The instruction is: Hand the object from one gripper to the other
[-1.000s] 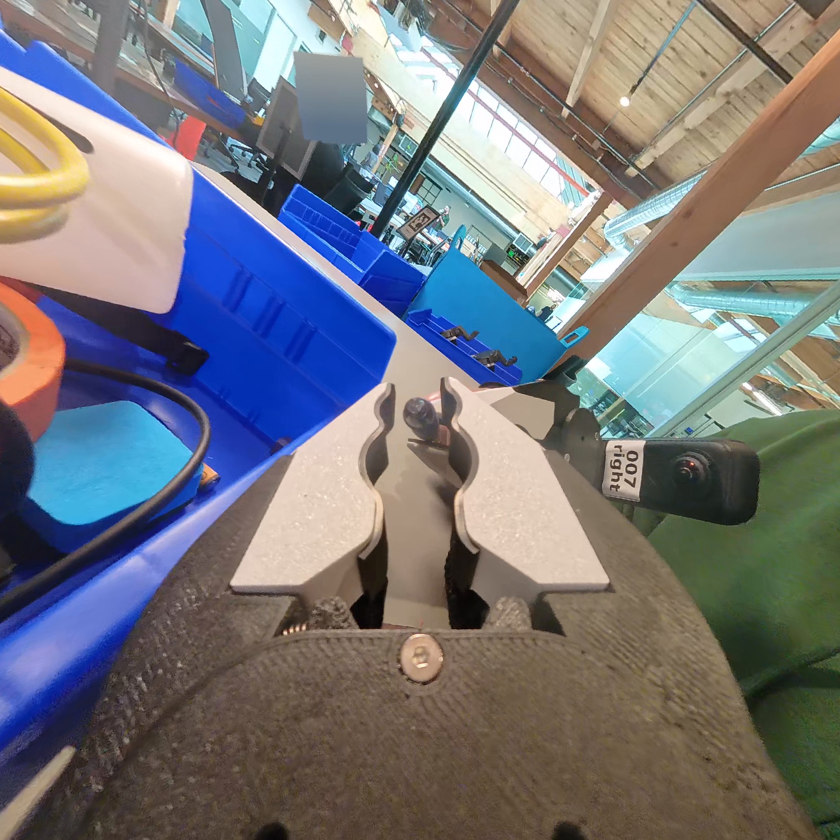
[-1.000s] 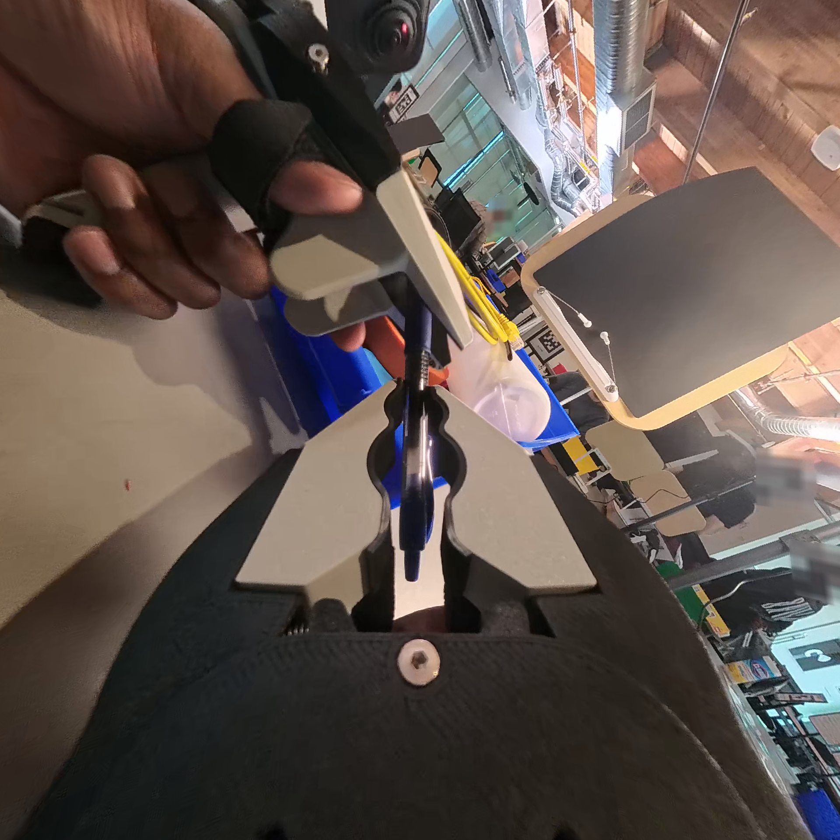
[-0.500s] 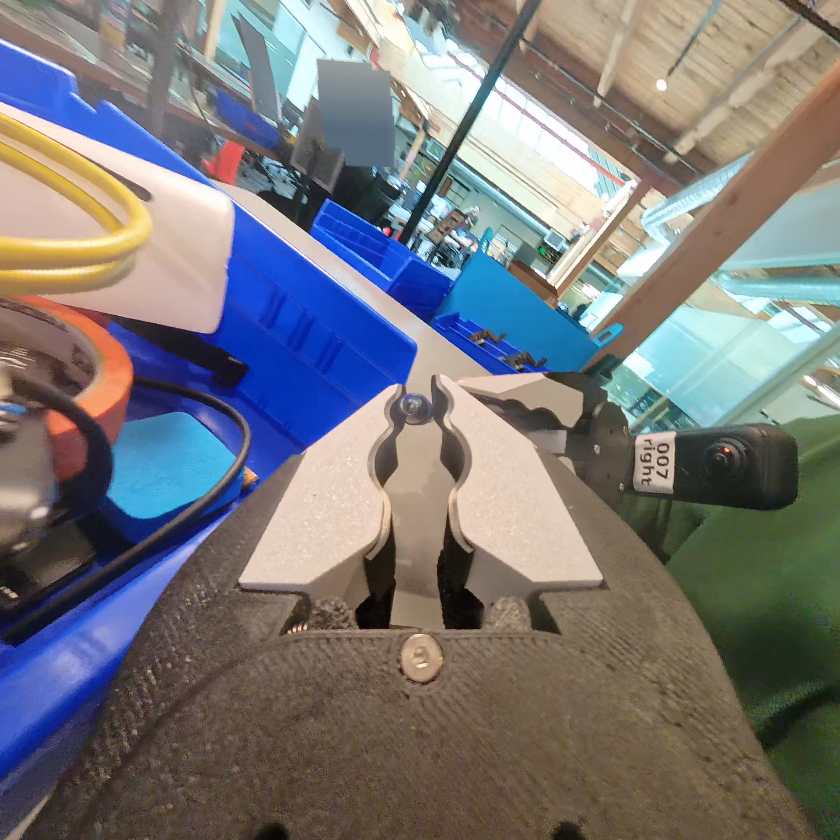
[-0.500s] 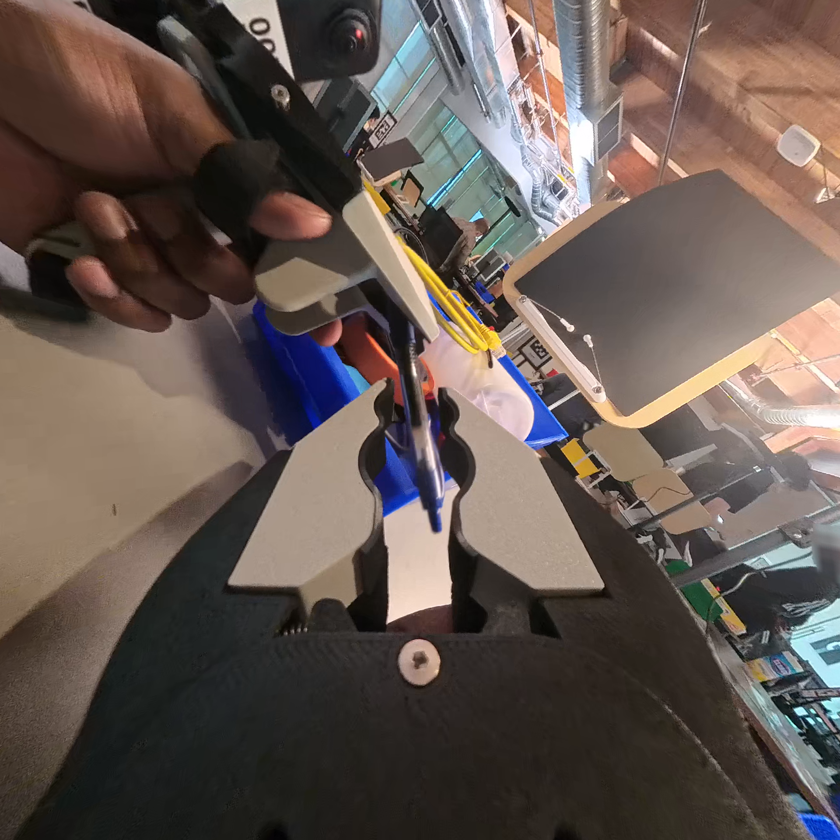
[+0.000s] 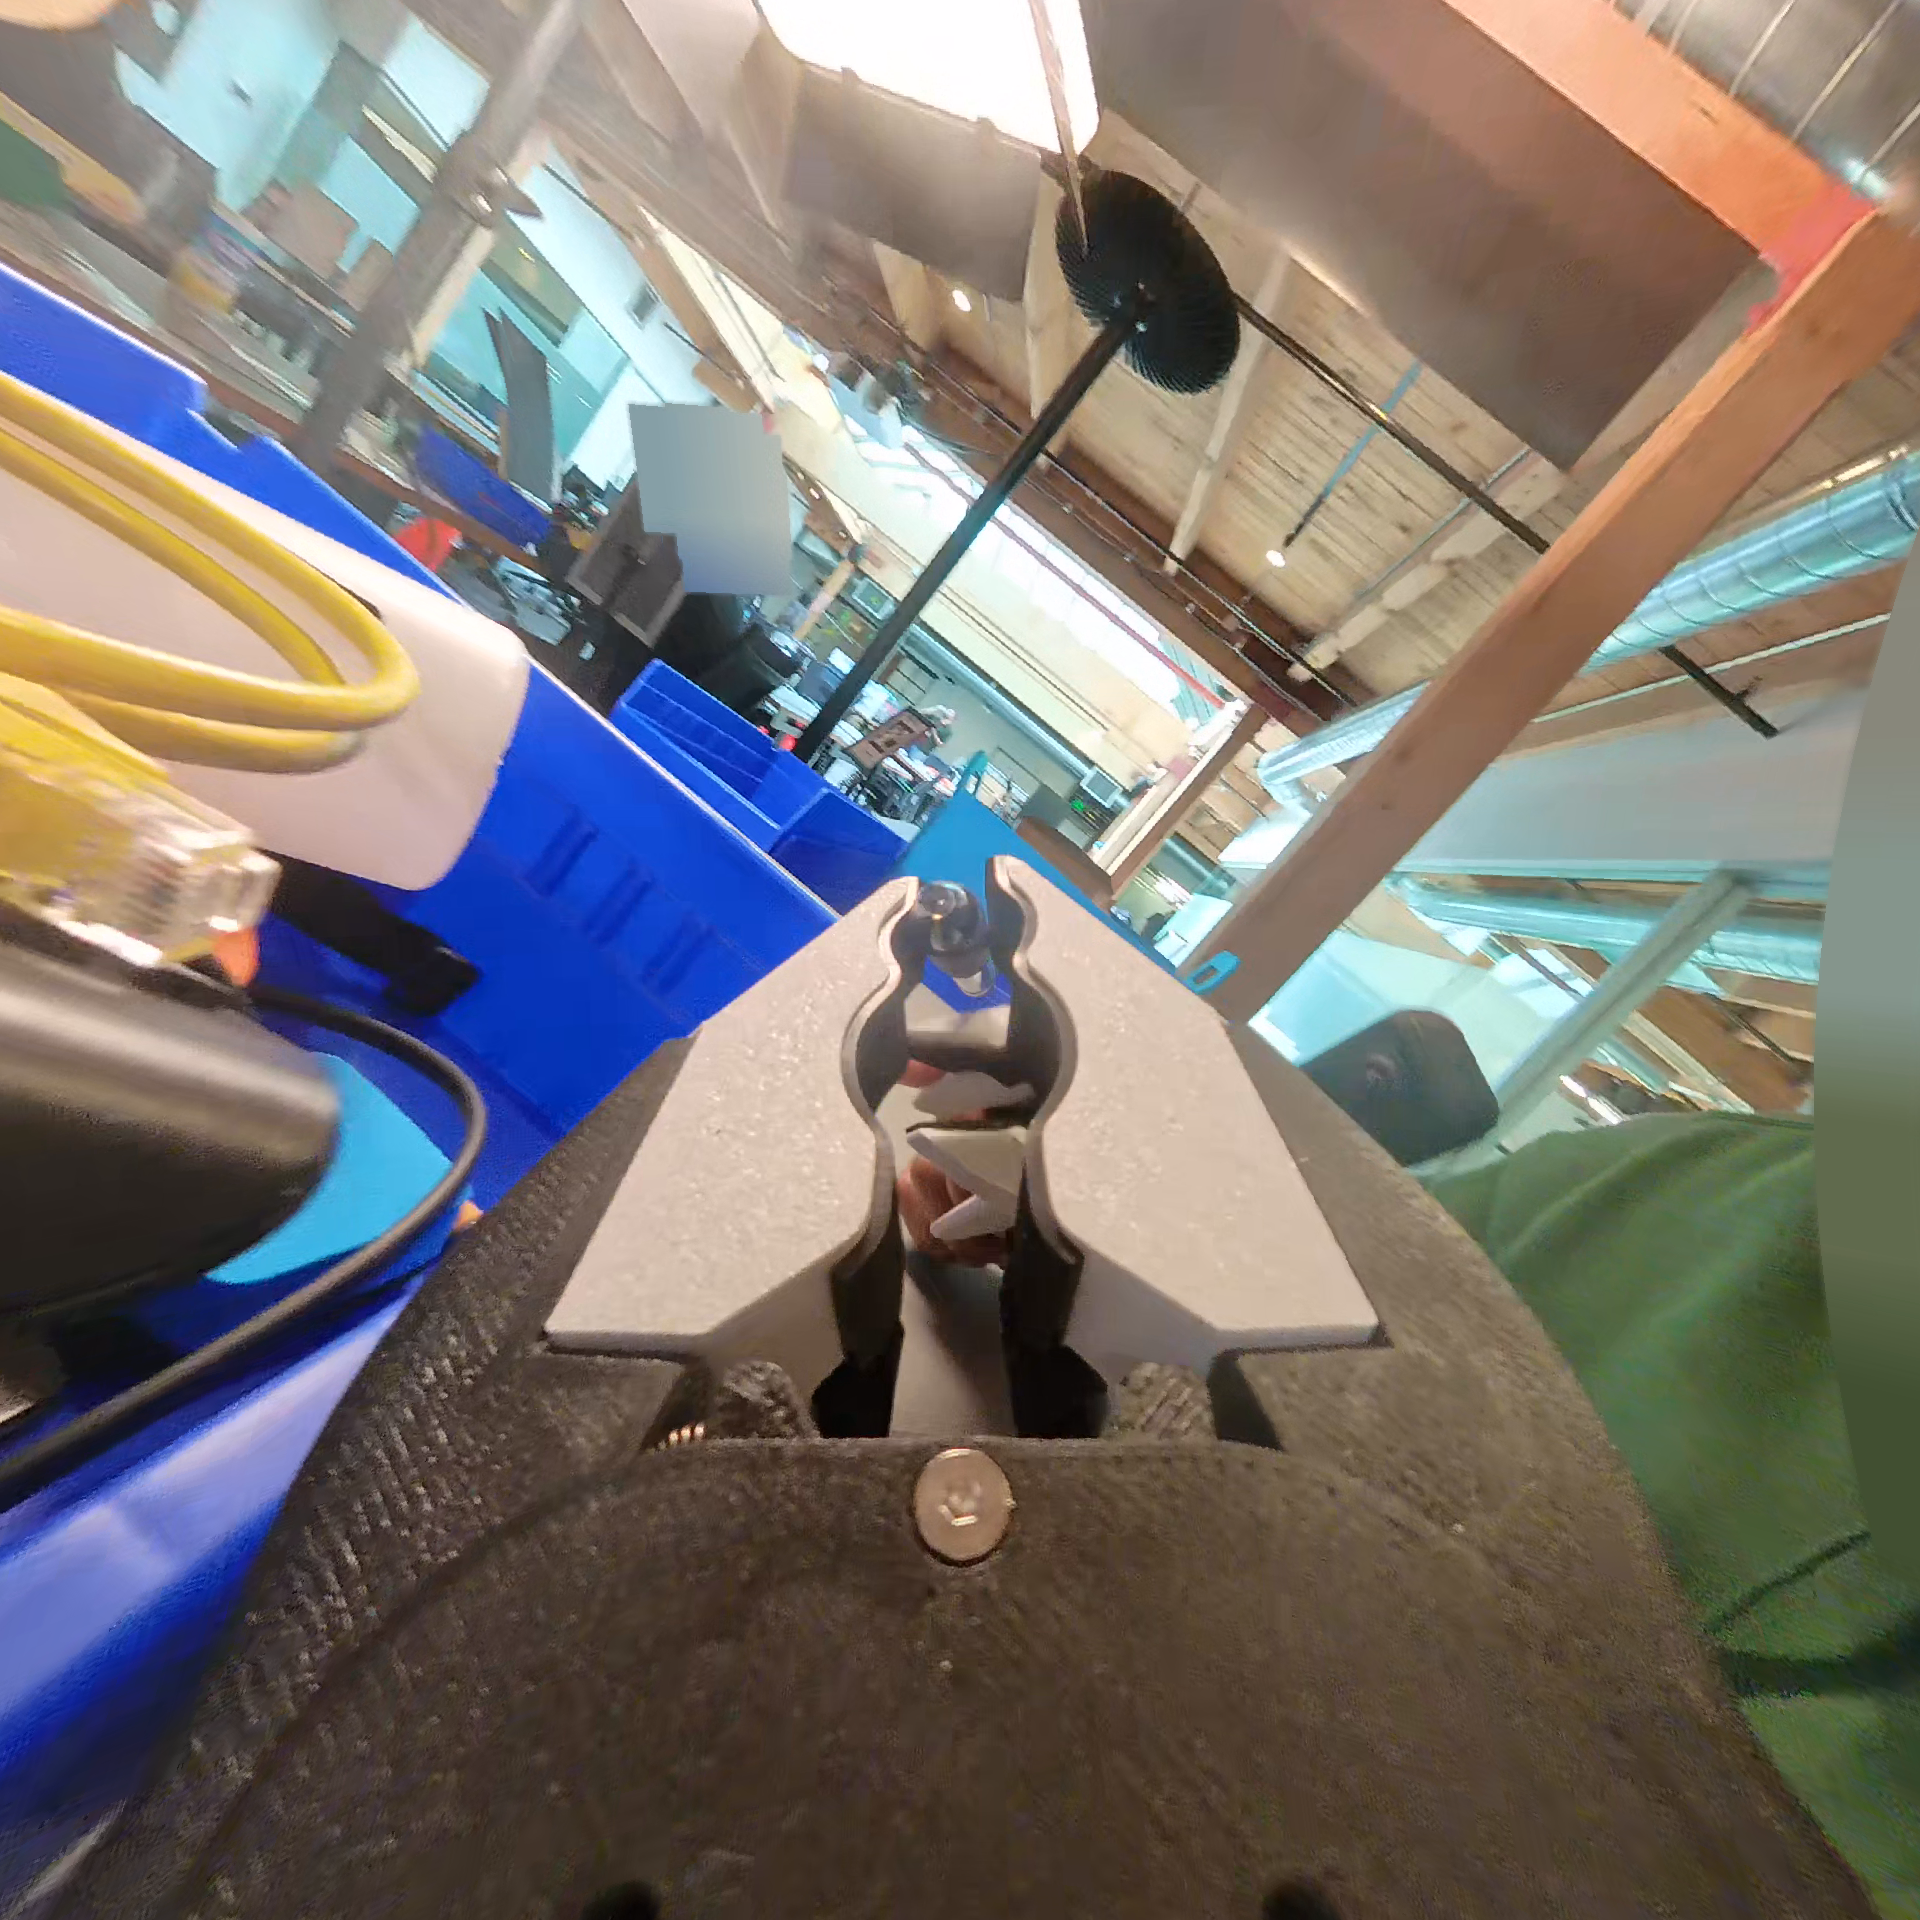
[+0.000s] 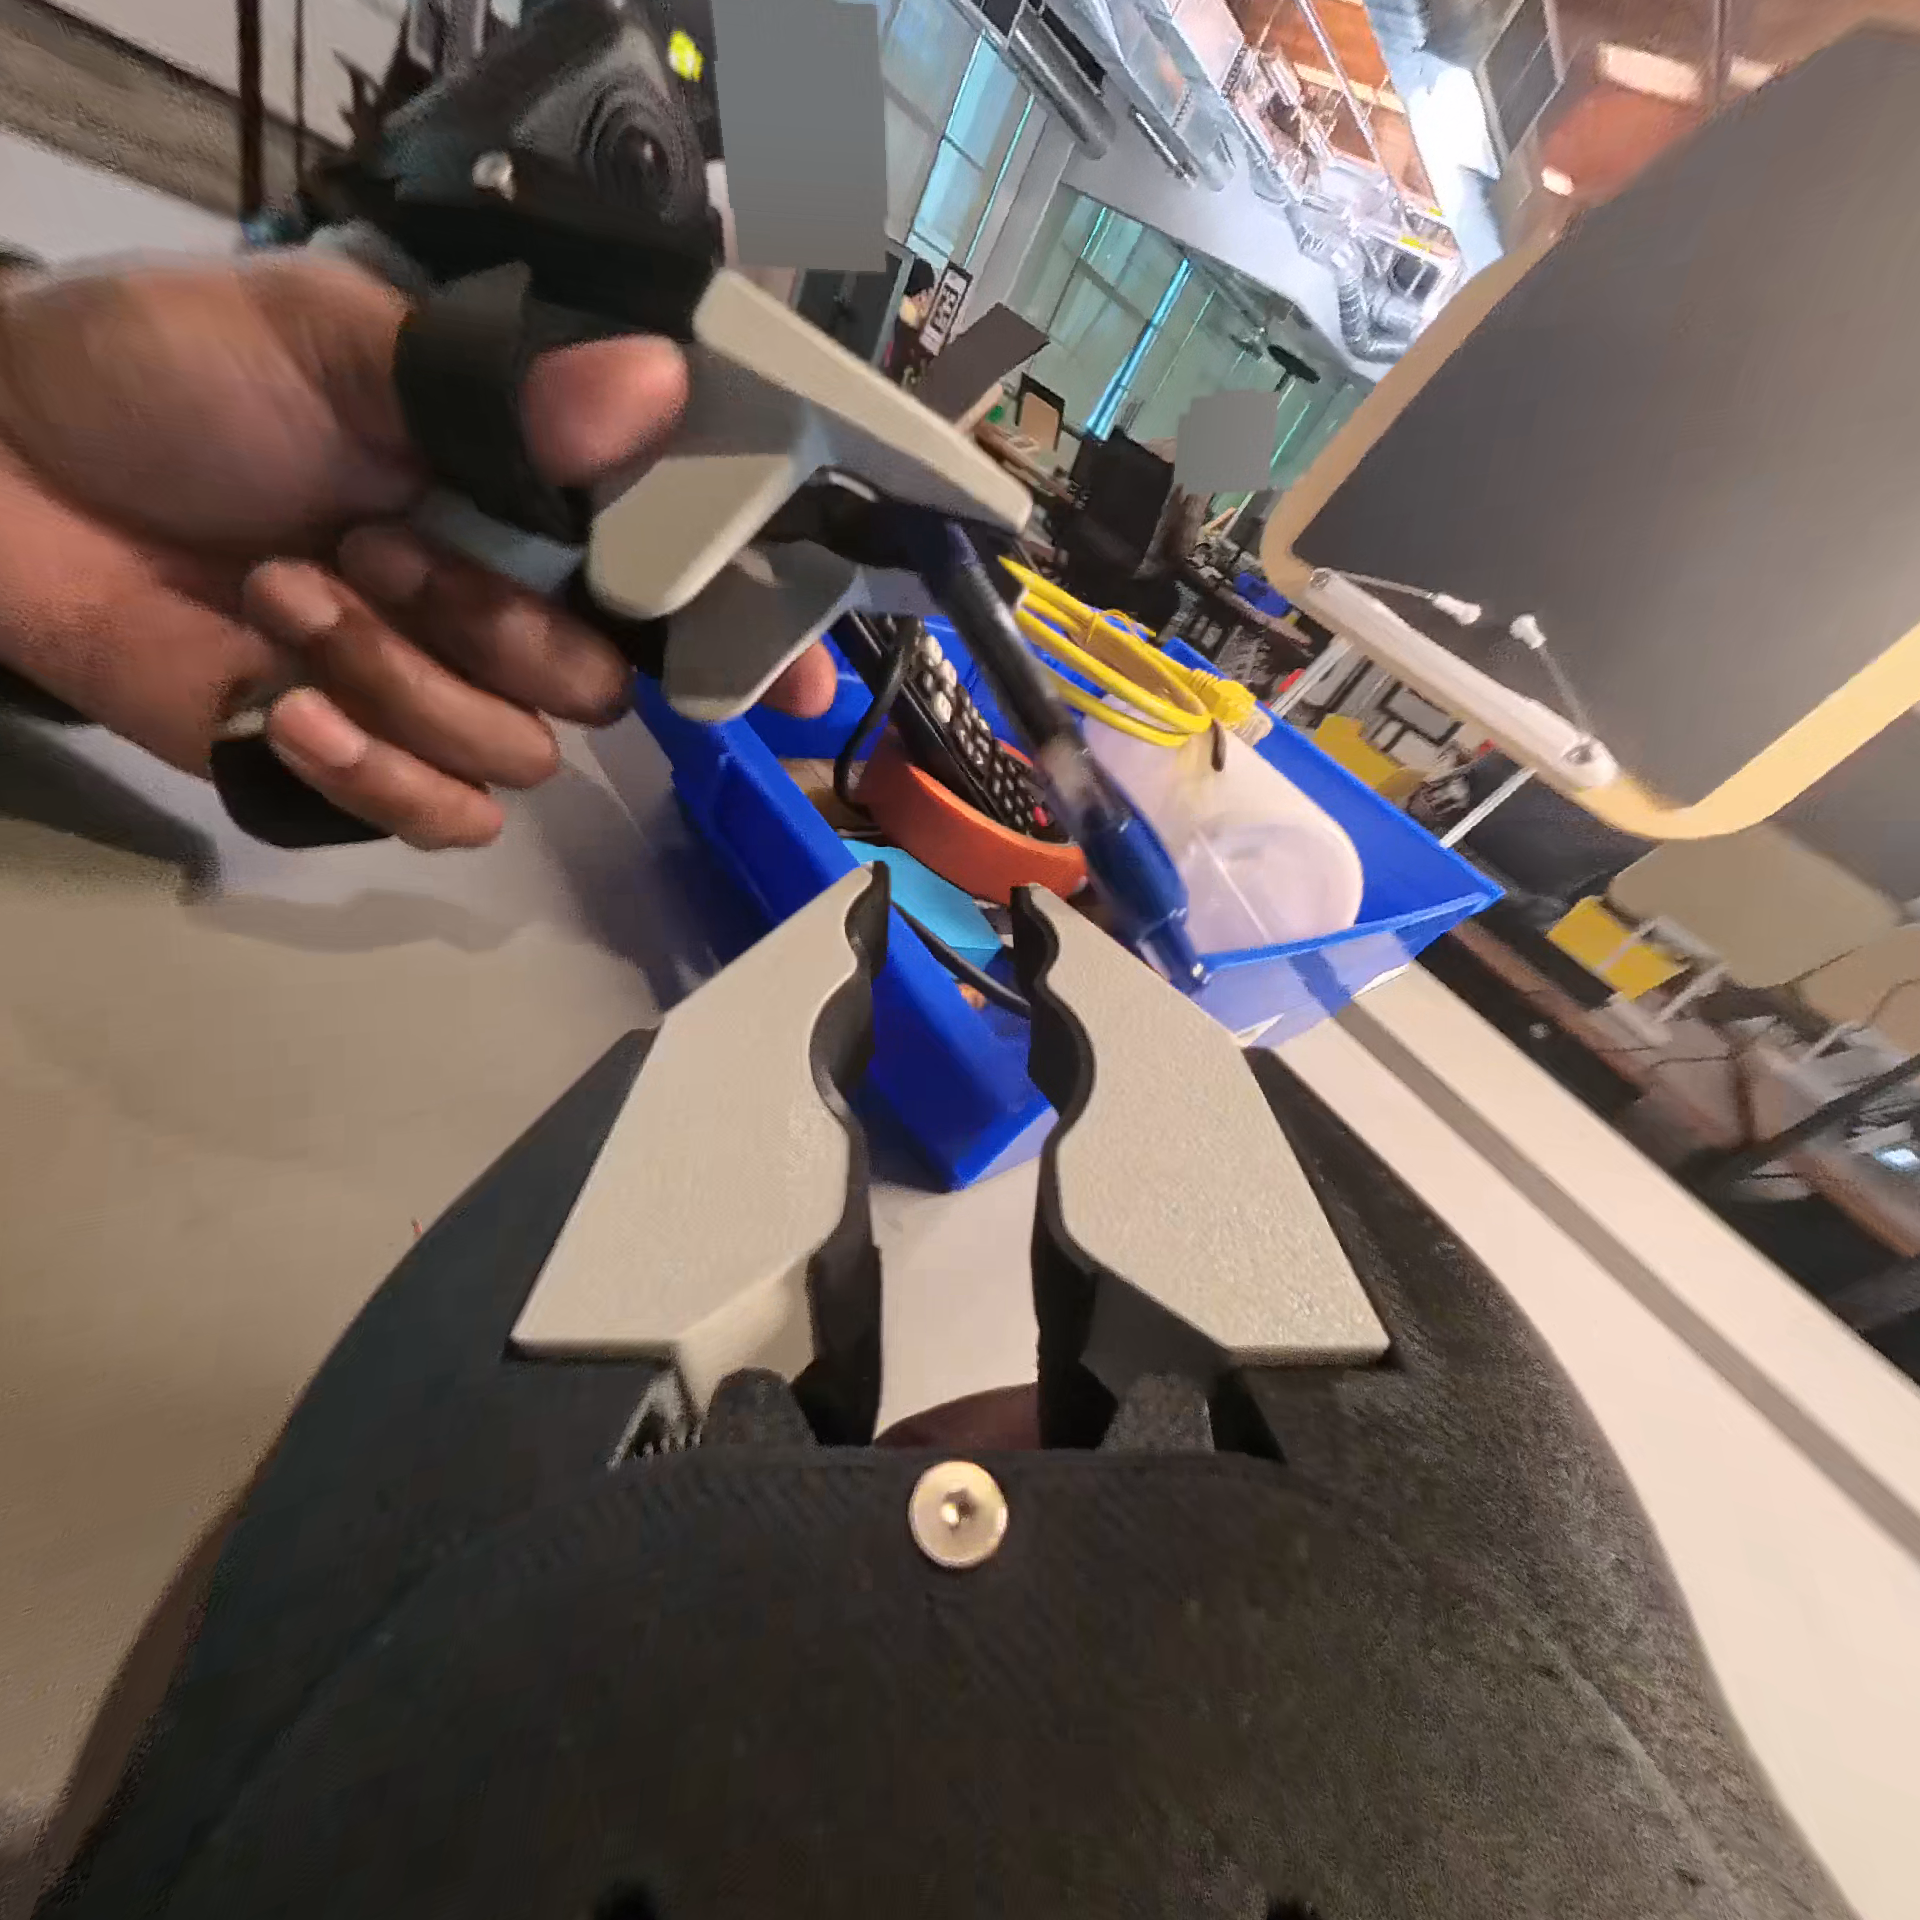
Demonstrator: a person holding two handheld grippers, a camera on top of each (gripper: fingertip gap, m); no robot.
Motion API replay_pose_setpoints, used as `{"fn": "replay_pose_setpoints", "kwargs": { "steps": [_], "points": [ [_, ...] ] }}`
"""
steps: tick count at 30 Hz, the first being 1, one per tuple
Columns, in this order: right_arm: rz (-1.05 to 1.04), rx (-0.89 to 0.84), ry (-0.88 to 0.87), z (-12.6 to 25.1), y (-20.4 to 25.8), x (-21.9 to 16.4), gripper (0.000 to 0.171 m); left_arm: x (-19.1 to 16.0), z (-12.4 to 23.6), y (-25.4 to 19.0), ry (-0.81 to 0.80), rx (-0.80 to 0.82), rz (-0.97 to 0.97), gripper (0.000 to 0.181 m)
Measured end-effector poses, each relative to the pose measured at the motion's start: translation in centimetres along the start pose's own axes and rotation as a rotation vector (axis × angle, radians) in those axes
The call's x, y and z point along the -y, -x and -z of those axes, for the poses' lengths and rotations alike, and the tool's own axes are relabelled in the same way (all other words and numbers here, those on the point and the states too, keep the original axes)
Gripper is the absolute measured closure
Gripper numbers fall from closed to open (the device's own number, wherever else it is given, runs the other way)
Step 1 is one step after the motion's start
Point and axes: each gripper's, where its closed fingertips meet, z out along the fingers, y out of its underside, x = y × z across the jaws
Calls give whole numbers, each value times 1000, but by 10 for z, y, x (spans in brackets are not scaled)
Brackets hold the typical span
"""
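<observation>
- The pen has a dark barrel, a clear middle and a blue grip section with its tip pointing down toward the blue bin.
- The left hand-held gripper clamps the pen at its top end; in the left wrist view the pen's end shows pinched between the fingertips.
- The right hand-held gripper is parted and holds nothing, with the pen just beyond its tips.
- The bin sits on the table and holds a yellow cable and orange tape.
</observation>
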Motion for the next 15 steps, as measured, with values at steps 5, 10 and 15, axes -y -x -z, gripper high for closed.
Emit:
{"fn": "replay_pose_setpoints", "kwargs": {
  "steps": [5, 10, 15],
  "points": [
    [-211, 63, -101, 5, -6, 14, 145, -26, -10, -11, 108, -78, 33, 169],
    [-411, 126, -181, 10, -13, 24, 145, -45, -14, -15, 190, -99, 22, 170],
    [-555, 209, -215, 12, -12, 28, 145, -47, -14, -20, 210, -128, 22, 170]
  ]
}}
